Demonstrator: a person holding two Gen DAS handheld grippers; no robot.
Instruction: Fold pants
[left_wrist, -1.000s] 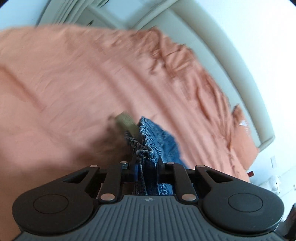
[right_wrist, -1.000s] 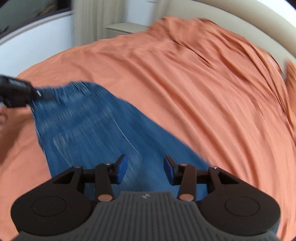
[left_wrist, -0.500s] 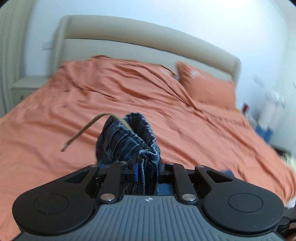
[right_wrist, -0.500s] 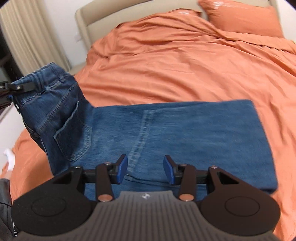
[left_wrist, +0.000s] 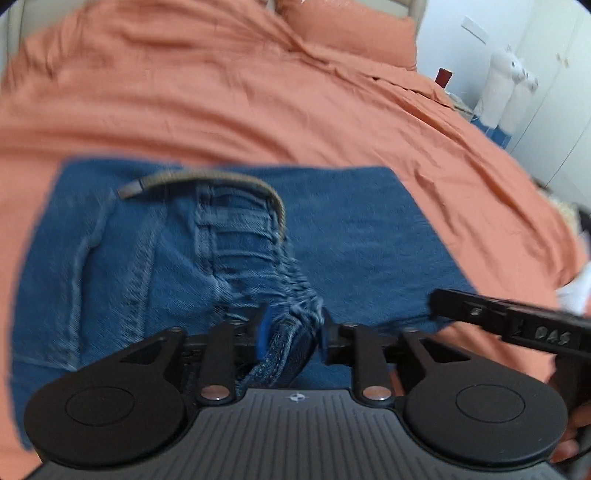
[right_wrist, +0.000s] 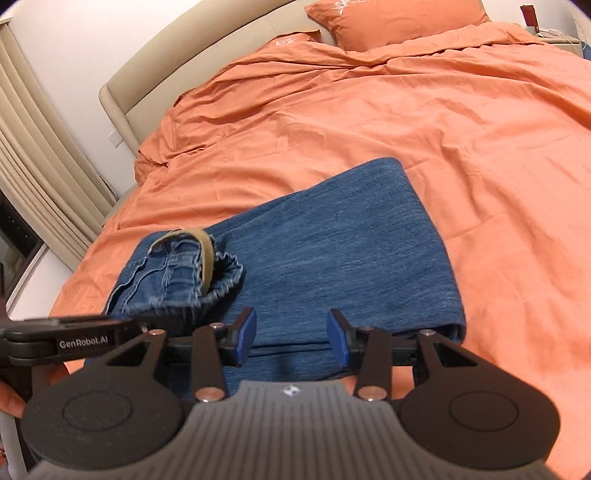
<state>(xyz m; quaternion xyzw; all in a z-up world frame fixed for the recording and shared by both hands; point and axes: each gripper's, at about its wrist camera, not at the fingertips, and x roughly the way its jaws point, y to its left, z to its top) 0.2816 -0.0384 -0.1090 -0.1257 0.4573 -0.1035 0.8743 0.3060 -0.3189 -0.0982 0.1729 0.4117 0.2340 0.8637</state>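
Note:
Blue denim pants (right_wrist: 343, 243) lie folded on the orange bed, and they fill the middle of the left wrist view (left_wrist: 351, 229). The waistband end (right_wrist: 184, 273) with a tan drawstring (right_wrist: 205, 258) is laid over the folded legs at the left. My left gripper (left_wrist: 291, 332) is shut on the waistband (left_wrist: 288, 343) low over the pants; it also shows in the right wrist view (right_wrist: 74, 336). My right gripper (right_wrist: 291, 336) is open and empty just above the near edge of the pants; it also shows in the left wrist view (left_wrist: 509, 325).
The orange bedcover (right_wrist: 424, 110) spreads around the pants, with pillows (right_wrist: 399, 18) and a beige headboard (right_wrist: 184, 51) at the far end. Curtains (right_wrist: 40, 166) hang at the left. White plush toys (left_wrist: 506, 88) stand beside the bed.
My left gripper has swung the waistband down from the air onto the folded legs. My right gripper has stayed open and moved to the near edge of the pants.

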